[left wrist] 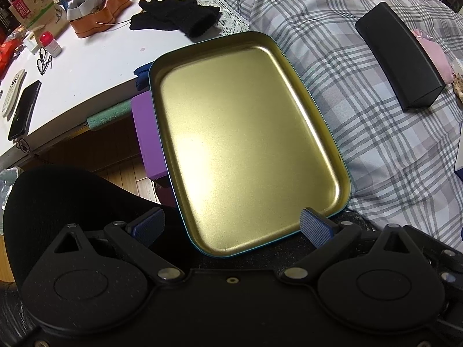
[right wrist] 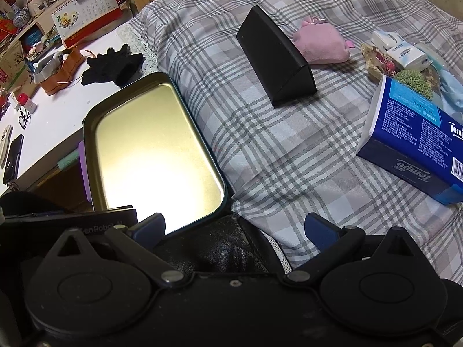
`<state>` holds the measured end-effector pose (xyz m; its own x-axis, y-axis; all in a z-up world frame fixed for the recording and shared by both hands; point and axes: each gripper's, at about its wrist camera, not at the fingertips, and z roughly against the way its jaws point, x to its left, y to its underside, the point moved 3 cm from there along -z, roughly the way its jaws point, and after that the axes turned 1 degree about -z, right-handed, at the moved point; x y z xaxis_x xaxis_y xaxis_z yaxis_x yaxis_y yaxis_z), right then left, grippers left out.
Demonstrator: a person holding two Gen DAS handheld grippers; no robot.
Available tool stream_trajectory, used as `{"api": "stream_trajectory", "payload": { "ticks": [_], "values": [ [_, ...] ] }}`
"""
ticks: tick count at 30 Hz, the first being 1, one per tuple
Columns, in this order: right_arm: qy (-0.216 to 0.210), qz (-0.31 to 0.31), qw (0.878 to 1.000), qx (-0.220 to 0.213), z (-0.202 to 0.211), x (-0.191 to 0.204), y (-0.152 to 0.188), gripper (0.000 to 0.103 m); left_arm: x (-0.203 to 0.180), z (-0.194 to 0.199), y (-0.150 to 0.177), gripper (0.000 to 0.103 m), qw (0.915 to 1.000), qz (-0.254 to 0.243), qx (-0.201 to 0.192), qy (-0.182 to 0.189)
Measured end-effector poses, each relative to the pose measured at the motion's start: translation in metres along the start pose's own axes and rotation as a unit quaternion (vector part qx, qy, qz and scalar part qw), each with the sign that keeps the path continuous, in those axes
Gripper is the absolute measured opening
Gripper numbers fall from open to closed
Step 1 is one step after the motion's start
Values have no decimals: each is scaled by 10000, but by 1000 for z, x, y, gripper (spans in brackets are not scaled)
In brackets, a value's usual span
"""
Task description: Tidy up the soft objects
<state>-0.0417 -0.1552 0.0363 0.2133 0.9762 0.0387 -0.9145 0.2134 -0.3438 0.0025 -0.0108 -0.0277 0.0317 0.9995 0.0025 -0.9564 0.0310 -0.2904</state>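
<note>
Pink soft pouch [right wrist: 319, 46] lies on the plaid bedspread [right wrist: 260, 150], partly hidden behind the matte black wedge case [right wrist: 275, 57]. Both grippers spread, holding nothing: left gripper [left wrist: 230, 227] over the glossy gold tin tray [left wrist: 246, 150], right gripper [right wrist: 234, 228] beside it. Tissue pack [right wrist: 413, 144] cut off at frame edge.

The left wrist view looks forward and down along the left tool [left wrist: 231, 225], close above the shallow gold-lined metal tray [left wrist: 246, 144], which fills its centre. The right wrist view sits further right behind the right tool [right wrist: 234, 227], facing the grey plaid bed cover [right wrist: 260, 150], with the tray [right wrist: 150, 150] at its left. Both views share the tray, the white bench [left wrist: 86, 63] [right wrist: 58, 115], the black knitted gloves [left wrist: 179, 17] [right wrist: 113, 65] and the black triangular case [left wrist: 402, 63] [right wrist: 277, 63].
</note>
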Motion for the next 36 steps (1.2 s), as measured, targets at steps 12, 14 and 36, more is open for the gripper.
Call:
{"api": "stream_trajectory", "payload": {
  "ticks": [12, 14, 36],
  "values": [
    [12, -1, 10000, 6, -1, 0, 1, 103, 0, -2, 0, 97, 10000, -10, 16, -23],
    [18, 1, 10000, 8, -2, 0, 1, 103, 0, -2, 0, 97, 10000, -11, 26, -17],
    [851, -481, 9900, -1014, 63, -83, -11, 103, -36, 20, -15, 94, 9981, -451, -405, 96]
  ]
}}
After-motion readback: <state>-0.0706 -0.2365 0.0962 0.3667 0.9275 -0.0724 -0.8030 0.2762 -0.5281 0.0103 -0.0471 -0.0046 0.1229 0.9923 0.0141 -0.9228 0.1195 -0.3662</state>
